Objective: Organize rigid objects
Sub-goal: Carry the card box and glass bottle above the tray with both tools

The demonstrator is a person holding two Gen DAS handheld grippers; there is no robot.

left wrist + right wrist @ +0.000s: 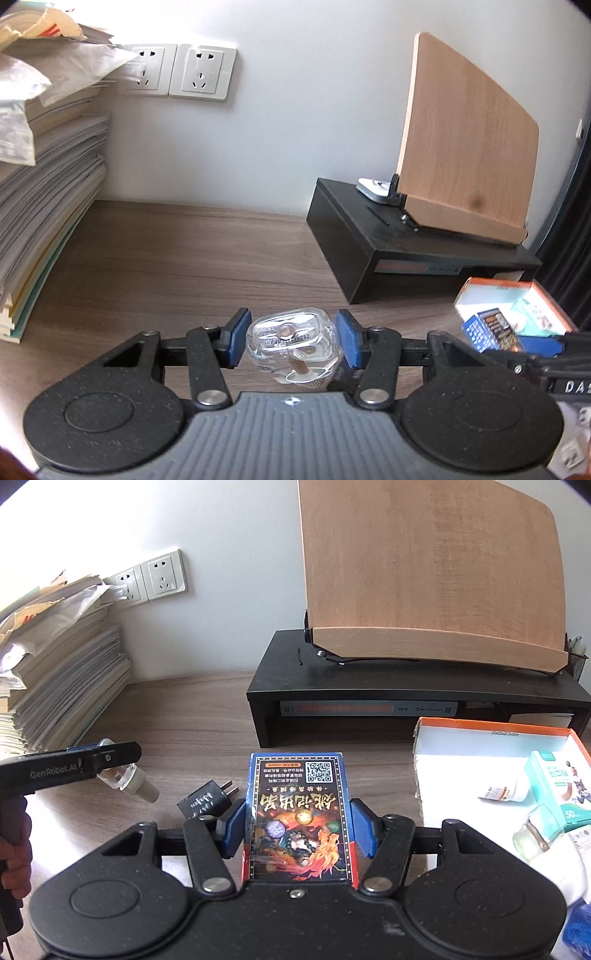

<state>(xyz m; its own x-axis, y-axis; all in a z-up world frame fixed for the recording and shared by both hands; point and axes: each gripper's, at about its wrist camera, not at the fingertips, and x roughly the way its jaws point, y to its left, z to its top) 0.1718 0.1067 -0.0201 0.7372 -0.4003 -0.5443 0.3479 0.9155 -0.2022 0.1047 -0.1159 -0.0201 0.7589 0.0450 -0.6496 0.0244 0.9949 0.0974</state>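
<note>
My left gripper is shut on a small clear glass bottle with a pale cap, held above the wooden desk; it also shows in the right wrist view at the left. My right gripper is shut on a blue card box with a dark printed face and a QR code, held over the desk. The same box shows in the left wrist view at the right. A black plug adapter lies on the desk just left of the right gripper.
An orange-rimmed white tray at right holds a teal carton, a small jar and a small white bottle. A black riser carries a wooden stand. Paper stacks rise at left.
</note>
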